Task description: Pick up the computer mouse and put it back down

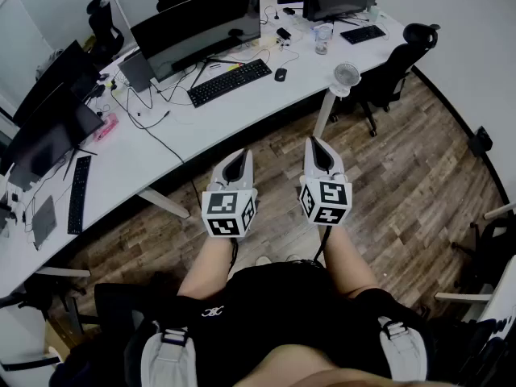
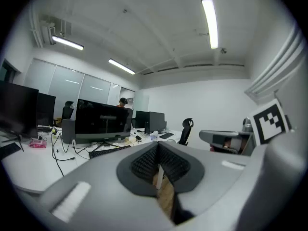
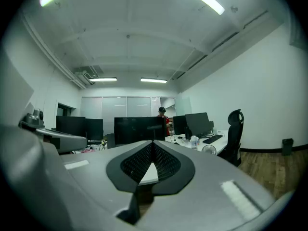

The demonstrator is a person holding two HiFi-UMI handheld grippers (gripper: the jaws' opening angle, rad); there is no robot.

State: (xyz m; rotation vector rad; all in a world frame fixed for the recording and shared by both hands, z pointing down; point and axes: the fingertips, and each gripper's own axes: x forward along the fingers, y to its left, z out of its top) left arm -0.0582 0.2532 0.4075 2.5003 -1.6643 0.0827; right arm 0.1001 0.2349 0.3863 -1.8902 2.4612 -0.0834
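From above the person, the head view looks steeply down past the left tongs [image 1: 239, 158] and right tongs [image 1: 317, 146] to the white bench [image 1: 274, 95]. Each gripper view looks about level, close along its own tongs, at the same bench and its wide monitor [image 1: 197, 22].

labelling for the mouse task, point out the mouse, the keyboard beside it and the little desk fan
small black computer mouse [image 1: 280, 74], head view, middle of its top
long black keyboard [image 1: 230, 82], head view, centre of the keys
small round white desk fan [image 1: 347, 75], head view, centre of its grille

Mouse [image 1: 280, 74] right of keyboard [image 1: 230, 82]
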